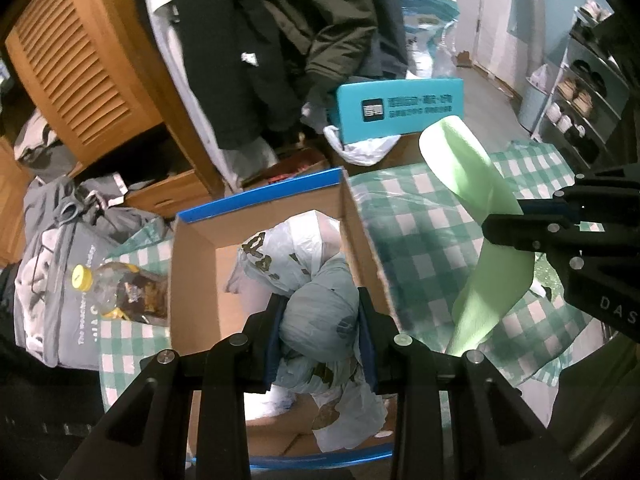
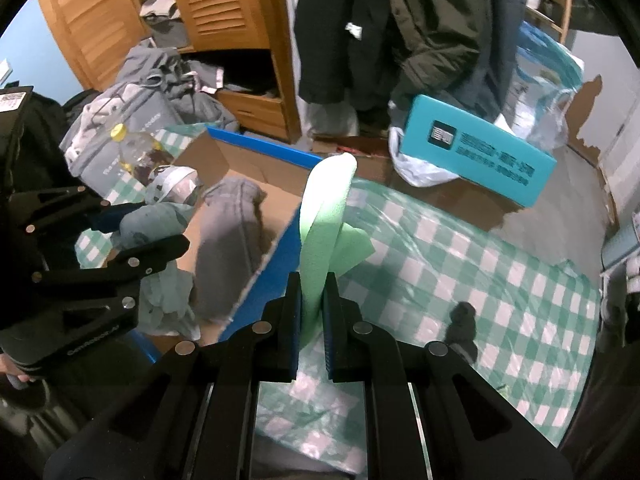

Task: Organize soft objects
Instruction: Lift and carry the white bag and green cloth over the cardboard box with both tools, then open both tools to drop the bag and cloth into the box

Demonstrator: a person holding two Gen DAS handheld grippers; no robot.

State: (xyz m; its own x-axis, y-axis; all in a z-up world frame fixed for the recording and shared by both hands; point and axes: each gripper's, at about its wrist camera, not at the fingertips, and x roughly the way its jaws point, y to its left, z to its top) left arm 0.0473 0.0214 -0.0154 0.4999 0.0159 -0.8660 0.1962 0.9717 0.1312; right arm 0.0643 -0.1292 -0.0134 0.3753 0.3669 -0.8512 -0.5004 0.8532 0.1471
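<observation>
A cardboard box (image 1: 200, 248) with a blue rim is seen at the centre of the left wrist view, resting on a green-and-white checked cloth (image 1: 424, 236). A pale bundle of soft plastic bags (image 1: 320, 312) is held over the box interior, clamped between the pads of the left gripper (image 1: 320, 336). At 3 o'clock of the box, a light green foam sheet (image 1: 476, 208) is pinched in the closed right gripper (image 1: 516, 220), above the cloth.

In the right wrist view the foam sheet (image 2: 320, 240) is seen gripped at the right gripper (image 2: 312, 320), just beside the box wall (image 2: 264, 264). A grey folded garment (image 2: 228, 240) inside the box is shown only here, as is a small dark item (image 2: 462, 326) on the cloth at 4 o'clock. The left gripper (image 2: 136, 224) appears at 9 o'clock. A plastic bottle (image 1: 116, 284) with a yellow cap lies beside the box at 9 o'clock.
</observation>
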